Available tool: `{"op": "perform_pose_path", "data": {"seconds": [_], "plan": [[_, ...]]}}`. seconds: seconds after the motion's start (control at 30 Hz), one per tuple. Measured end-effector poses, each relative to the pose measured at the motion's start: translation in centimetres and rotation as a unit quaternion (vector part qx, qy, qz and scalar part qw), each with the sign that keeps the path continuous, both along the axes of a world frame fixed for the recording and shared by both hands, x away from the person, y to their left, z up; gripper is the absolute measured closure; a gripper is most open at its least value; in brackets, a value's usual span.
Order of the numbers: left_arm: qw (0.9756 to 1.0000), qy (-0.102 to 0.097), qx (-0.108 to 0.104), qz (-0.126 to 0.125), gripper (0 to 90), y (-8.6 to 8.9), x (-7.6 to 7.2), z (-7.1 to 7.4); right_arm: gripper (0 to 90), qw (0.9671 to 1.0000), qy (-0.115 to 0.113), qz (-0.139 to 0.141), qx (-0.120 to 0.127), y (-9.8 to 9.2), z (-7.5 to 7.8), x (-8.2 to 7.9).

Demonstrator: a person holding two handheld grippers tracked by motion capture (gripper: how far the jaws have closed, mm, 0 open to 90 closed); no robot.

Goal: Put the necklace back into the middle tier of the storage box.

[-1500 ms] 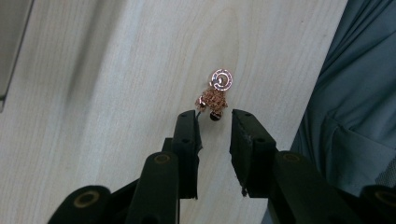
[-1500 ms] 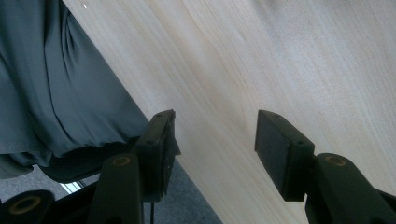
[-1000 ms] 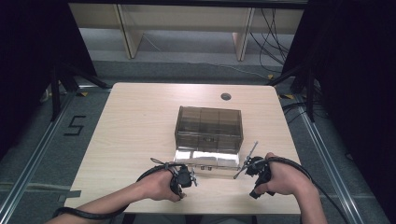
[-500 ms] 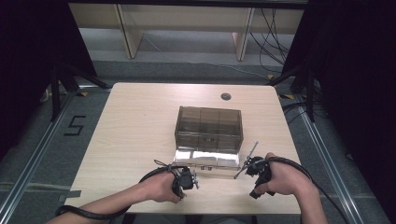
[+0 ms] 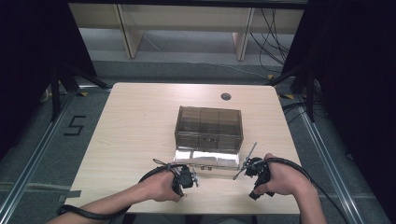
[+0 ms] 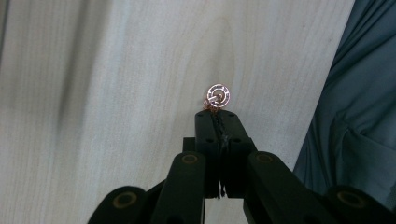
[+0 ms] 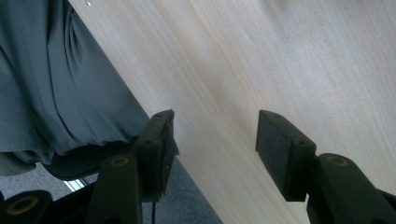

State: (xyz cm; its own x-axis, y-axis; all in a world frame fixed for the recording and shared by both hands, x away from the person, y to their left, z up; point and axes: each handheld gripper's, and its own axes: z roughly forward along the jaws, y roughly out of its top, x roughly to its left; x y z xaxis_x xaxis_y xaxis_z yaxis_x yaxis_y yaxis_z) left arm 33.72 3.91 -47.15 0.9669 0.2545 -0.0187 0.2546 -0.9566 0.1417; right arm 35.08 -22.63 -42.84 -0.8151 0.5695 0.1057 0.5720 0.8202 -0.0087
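Observation:
A smoky brown clear box (image 5: pixel 208 128) with compartments stands at the table's middle, and a pale drawer or tray (image 5: pixel 207 160) juts out at its near side. My left gripper (image 5: pixel 192 178) is just in front of that tray. In the left gripper view my left gripper (image 6: pixel 217 113) is shut on a small copper-coloured ring piece (image 6: pixel 217 95) that sticks out past its tips above the wood. My right gripper (image 5: pixel 257 191) sits to the right of the tray near the front edge. In the right gripper view my right gripper (image 7: pixel 215 140) is open with nothing between its pads, over the table's edge.
The light wood table (image 5: pixel 135 126) has a round cable hole (image 5: pixel 226 96) at the back right. Its front edge is close under both hands. Grey fabric (image 7: pixel 60 84) lies beyond the edge. Wooden shelf legs (image 5: pixel 128 32) and cables stand on the floor behind.
My left gripper has shifted slightly right along the front of the tray. The right hand has stayed in place.

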Motion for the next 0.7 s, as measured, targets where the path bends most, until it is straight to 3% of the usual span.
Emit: {"op": "perform_pose_path", "data": {"seconds": [0.27, 0.33, 0.37, 0.47, 0.5, 0.7], "plan": [[0.9998, 0.003, -0.010, 0.014, 88.9, 0.5, 0.3, 1.0, 47.1, 1.0000, 0.000, 0.000, 0.000, 0.0, -0.1, 0.0], [0.9998, 0.004, -0.011, 0.018, 88.9, 0.7, 0.4, 1.3, 46.9, 0.9999, 0.008, -0.011, -0.002, 0.1, 0.0, -0.1], [0.9997, 0.005, -0.012, 0.021, 88.9, 0.8, 0.4, 1.4, 46.8, 1.0000, 0.000, 0.005, 0.001, 0.0, -0.2, 0.0], [0.9995, 0.009, -0.016, 0.025, 88.9, 0.9, 0.6, 1.8, 46.5, 1.0000, 0.003, -0.007, -0.006, 0.1, -0.2, -0.1], [0.9993, 0.013, -0.018, 0.031, 88.9, 1.1, 0.7, 2.1, 46.5, 0.9999, -0.005, 0.013, -0.009, -0.1, -0.4, 0.2], [0.9991, 0.008, -0.019, 0.036, 88.9, 1.5, 1.1, 2.9, 46.5, 0.9999, 0.009, -0.008, -0.007, 0.2, -0.5, 0.0]]}}
